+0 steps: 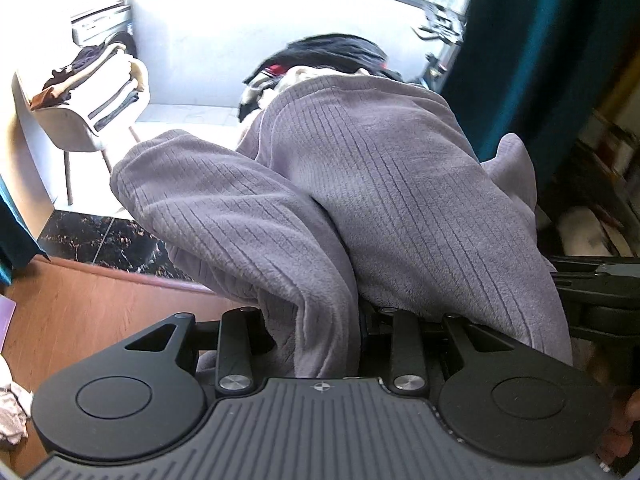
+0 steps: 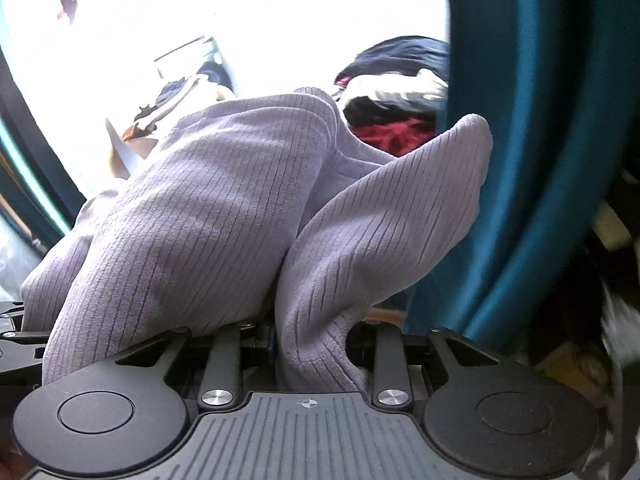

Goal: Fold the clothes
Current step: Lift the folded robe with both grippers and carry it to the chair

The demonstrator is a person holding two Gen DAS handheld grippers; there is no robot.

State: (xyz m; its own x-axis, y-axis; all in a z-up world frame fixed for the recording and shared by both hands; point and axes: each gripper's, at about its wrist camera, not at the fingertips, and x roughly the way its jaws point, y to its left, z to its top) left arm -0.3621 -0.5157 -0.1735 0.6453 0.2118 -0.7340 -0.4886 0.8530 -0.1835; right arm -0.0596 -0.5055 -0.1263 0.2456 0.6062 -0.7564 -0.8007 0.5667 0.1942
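**Both claws pinch the lilac fleece and carry it between them**

Right up close, the left gripper (image 1: 320,320) has a bunch of ribbed lilac fleece (image 1: 360,200) running down between its jaws, pinched tight. The fabric swallows the fingertips completely, so the pads themselves cannot be seen. Same story on the other side: the right gripper (image 2: 276,332) clamps another fold of that fleece (image 2: 200,200), cloth spilling over its linkage and hiding the tips. Two grips on one garment, side by side; my read is that it is held by an edge so it can be spread or laid flat for a fold.

The fleece hangs in the air, draped forward from both claws, one loose flap sticking up at the right in the right wrist view. Which part of the garment each claw holds, sleeve, hem or shoulder, I cannot tell under all that bunching.

Beneath it, a brown wooden surface (image 1: 100,312) shows at the left. Beyond, a heap of dark, red and white clothes (image 1: 320,60) waits, mostly blocked by the fleece. A teal curtain (image 2: 540,140) cuts off the right side. Farther out, a pale chair (image 1: 80,128) carries stacked clothes, and the bright, washed-out balcony wall (image 1: 240,40) swallows detail behind it.
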